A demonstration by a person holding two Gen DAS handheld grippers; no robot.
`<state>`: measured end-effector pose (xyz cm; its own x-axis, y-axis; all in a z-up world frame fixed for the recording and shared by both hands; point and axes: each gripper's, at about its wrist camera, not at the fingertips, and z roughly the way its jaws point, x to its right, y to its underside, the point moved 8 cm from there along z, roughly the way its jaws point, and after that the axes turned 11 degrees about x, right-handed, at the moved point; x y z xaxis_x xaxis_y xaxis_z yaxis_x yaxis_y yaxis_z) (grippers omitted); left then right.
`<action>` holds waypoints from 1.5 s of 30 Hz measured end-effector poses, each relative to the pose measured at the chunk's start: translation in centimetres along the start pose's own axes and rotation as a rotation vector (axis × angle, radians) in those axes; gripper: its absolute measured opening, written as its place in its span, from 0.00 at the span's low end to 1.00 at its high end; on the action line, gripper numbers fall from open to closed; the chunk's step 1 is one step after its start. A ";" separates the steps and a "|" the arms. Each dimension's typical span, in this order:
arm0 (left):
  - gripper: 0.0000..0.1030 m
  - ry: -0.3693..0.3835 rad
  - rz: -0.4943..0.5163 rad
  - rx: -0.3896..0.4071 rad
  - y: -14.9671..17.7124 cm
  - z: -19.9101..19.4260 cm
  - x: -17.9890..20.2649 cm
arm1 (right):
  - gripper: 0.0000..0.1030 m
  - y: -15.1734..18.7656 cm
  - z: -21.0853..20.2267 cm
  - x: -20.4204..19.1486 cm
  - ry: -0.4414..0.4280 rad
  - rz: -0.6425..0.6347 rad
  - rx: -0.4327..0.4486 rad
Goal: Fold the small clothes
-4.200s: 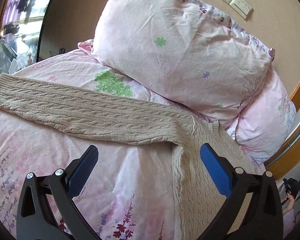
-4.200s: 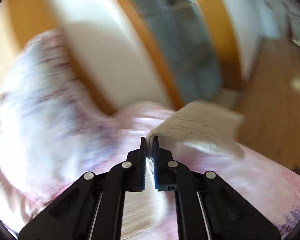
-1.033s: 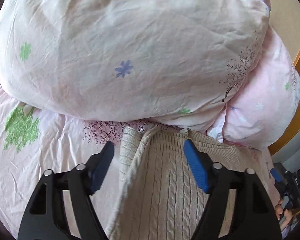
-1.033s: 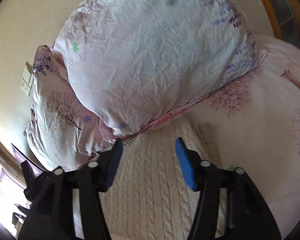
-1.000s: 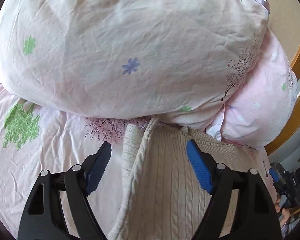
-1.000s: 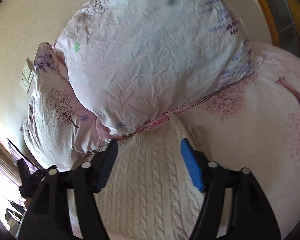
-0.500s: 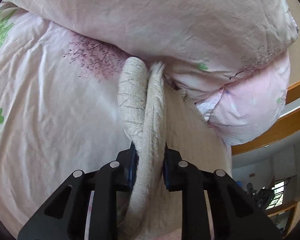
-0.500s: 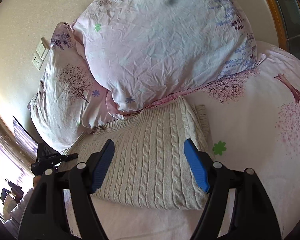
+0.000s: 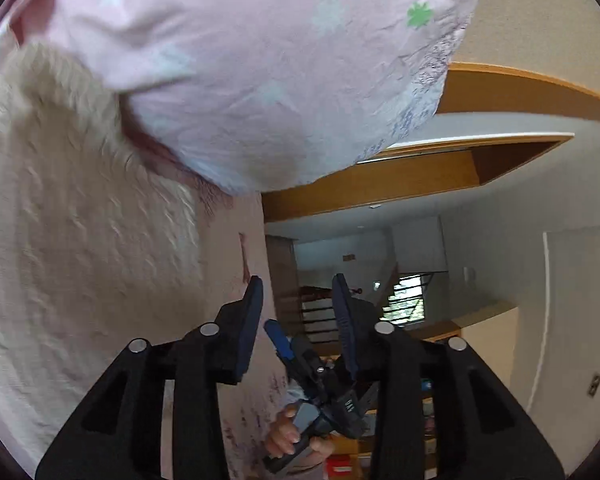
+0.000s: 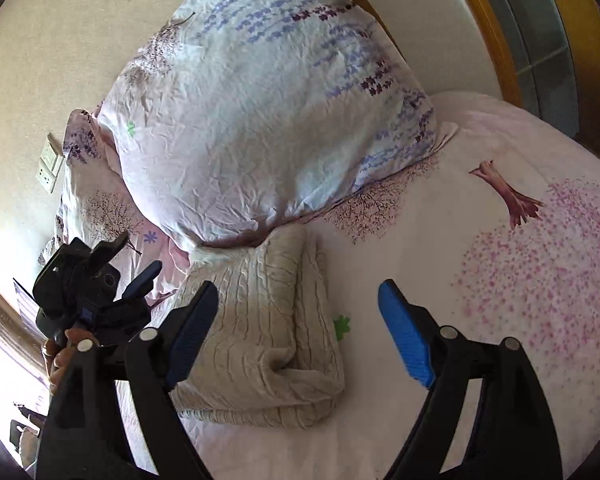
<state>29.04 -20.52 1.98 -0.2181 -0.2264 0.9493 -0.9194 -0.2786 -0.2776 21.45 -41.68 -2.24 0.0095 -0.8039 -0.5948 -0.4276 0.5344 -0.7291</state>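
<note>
A beige cable-knit sweater [image 10: 268,332] lies folded into a thick bundle on the pink bed sheet [image 10: 500,300], its far end tucked against the big pillow [image 10: 268,112]. My right gripper [image 10: 296,332] is open and empty, hovering above the bundle's right side. My left gripper [image 9: 296,312] is partly open and empty, turned away to the right of the sweater [image 9: 72,248], which is blurred in the left wrist view. The left gripper also shows in the right wrist view [image 10: 136,280], to the left of the sweater. The right gripper shows beyond the left gripper's fingers [image 9: 276,340].
Two flowered pillows [image 9: 260,72] lean on the beige wall with sockets [image 10: 48,168]. A wooden frame [image 10: 496,40] runs along the bed's far side. A room with stairs [image 9: 320,312] opens beyond the bed edge.
My left gripper has let go of the sweater's edge, opened partway and swung right, away from it. My right gripper has drawn back and stays open. The sweater now lies as a folded bundle.
</note>
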 end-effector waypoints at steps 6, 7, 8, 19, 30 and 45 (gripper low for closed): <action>0.81 -0.461 0.285 0.147 -2.4 -8.8 -4.8 | 0.92 1.3 5.9 0.2 -0.121 0.134 -0.271; 0.81 -0.513 0.288 0.120 -2.2 -9.4 -6.0 | 0.92 1.9 7.1 0.0 -0.114 0.139 -0.317; 0.81 -0.566 0.291 0.089 -1.8 -9.3 -7.1 | 0.91 2.5 8.3 -0.1 -0.104 0.137 -0.357; 0.60 -0.566 0.289 0.051 -0.2 -4.7 -10.8 | 0.35 6.2 11.4 -2.9 -0.126 0.134 -0.411; 0.54 -0.732 0.586 0.208 -3.5 -19.0 -7.3 | 0.43 11.9 12.8 -15.7 -0.306 -0.069 -0.460; 0.97 -0.939 0.627 0.333 2.1 -25.3 -7.9 | 0.15 11.1 15.4 -15.7 -0.112 -0.098 -0.318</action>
<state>20.52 4.29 -2.43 -0.1472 -0.9705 0.1908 -0.5760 -0.0727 -0.8142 30.50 -19.10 -6.25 0.1558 -0.8041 -0.5736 -0.6800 0.3339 -0.6528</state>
